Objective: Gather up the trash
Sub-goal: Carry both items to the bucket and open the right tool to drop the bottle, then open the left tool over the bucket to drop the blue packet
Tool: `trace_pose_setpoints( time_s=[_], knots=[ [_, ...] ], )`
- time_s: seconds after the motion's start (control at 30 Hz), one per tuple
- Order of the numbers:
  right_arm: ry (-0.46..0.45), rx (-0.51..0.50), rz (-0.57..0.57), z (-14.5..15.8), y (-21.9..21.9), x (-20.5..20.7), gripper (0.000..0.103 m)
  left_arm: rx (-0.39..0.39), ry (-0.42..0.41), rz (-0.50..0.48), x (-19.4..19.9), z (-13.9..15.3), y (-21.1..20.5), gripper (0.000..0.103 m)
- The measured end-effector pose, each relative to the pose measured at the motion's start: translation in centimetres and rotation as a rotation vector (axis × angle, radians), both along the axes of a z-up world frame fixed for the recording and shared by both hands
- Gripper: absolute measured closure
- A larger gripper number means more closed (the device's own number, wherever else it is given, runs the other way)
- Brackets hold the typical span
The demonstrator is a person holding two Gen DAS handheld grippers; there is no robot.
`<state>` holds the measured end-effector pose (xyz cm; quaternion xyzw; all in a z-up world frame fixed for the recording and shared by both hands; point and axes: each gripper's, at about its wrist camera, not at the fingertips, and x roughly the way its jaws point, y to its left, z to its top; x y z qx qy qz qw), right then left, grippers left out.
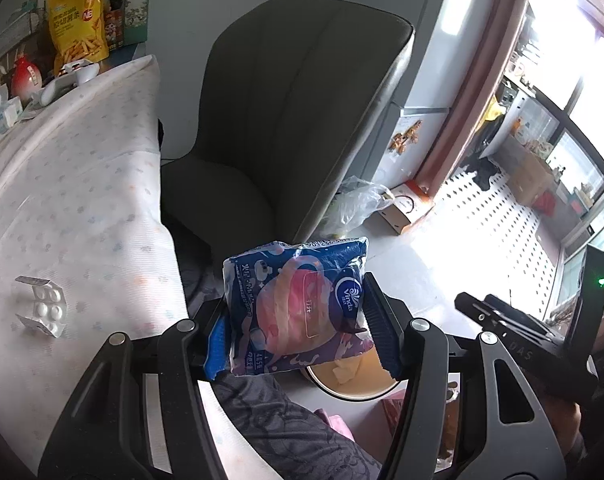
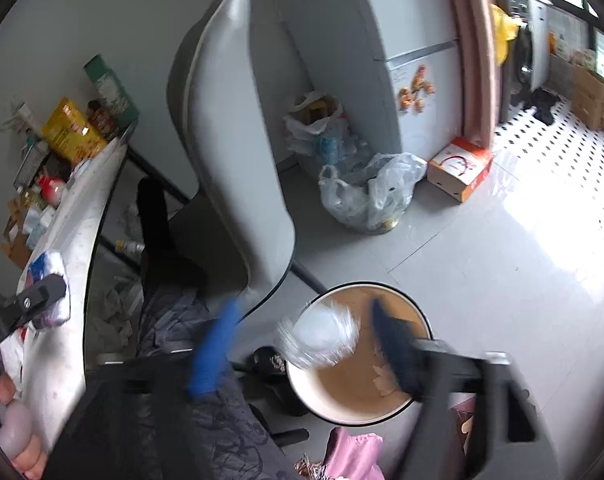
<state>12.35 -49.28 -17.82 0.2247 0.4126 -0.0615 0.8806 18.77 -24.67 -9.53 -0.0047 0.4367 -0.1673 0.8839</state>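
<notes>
My left gripper [image 1: 297,328] is shut on a blue and pink tissue pack [image 1: 297,304] and holds it beyond the table's edge, above the round trash bin [image 1: 354,380]. In the right wrist view that pack [image 2: 47,280] sits in the left gripper at the far left. My right gripper [image 2: 302,340] is open over the trash bin [image 2: 358,408]. A crumpled clear wrapper [image 2: 318,336] shows blurred between its fingers, free of them, over the bin's mouth. A blister pack of white pills [image 1: 41,306] lies on the table.
A grey chair [image 1: 285,120] stands by the table with its patterned cloth [image 1: 81,184]. Snack bags and boxes [image 1: 79,20] crowd the table's far end. Plastic bags [image 2: 366,188] and a cardboard box [image 2: 460,166] sit on the floor by the fridge [image 2: 414,80].
</notes>
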Motion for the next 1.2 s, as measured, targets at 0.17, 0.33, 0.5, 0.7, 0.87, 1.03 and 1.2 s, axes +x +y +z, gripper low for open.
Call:
trace_pose_setpoints(
  time_s=[0.17, 0.33, 0.5, 0.7, 0.87, 1.03, 1.2],
  knots=[
    [0.022, -0.01, -0.04, 0.2, -1.4, -1.0, 0.029, -0.007, 0.018, -0.034, 0.0, -0.4, -0.8, 0.044],
    [0.014, -0.025, -0.098, 1.3, -3.3, -2.4, 0.025, -0.004, 0.043, -0.097, 0.3, -1.1, -3.3, 0.044],
    [-0.007, -0.037, -0.158, 2.4, -5.9, -3.9, 0.025, -0.008, 0.073, -0.168, 0.5, -1.9, -6.9, 0.044],
    [-0.02, -0.034, -0.2, 2.7, -7.9, -4.8, 0.023, -0.008, 0.098, -0.252, 0.5, -2.7, -10.4, 0.029],
    [-0.019, -0.025, -0.208, 2.5, -8.2, -4.9, 0.023, -0.017, 0.057, -0.249, 0.2, -2.0, -10.5, 0.006],
    [-0.036, -0.026, -0.172, 2.9, -6.8, -4.5, 0.022, -0.044, 0.042, -0.19, 0.5, -0.5, -8.0, 0.006],
    [-0.074, -0.033, -0.114, 4.0, -4.5, -4.1, 0.016, -0.057, -0.006, -0.112, 0.1, 1.7, -4.4, 0.006]
  ],
)
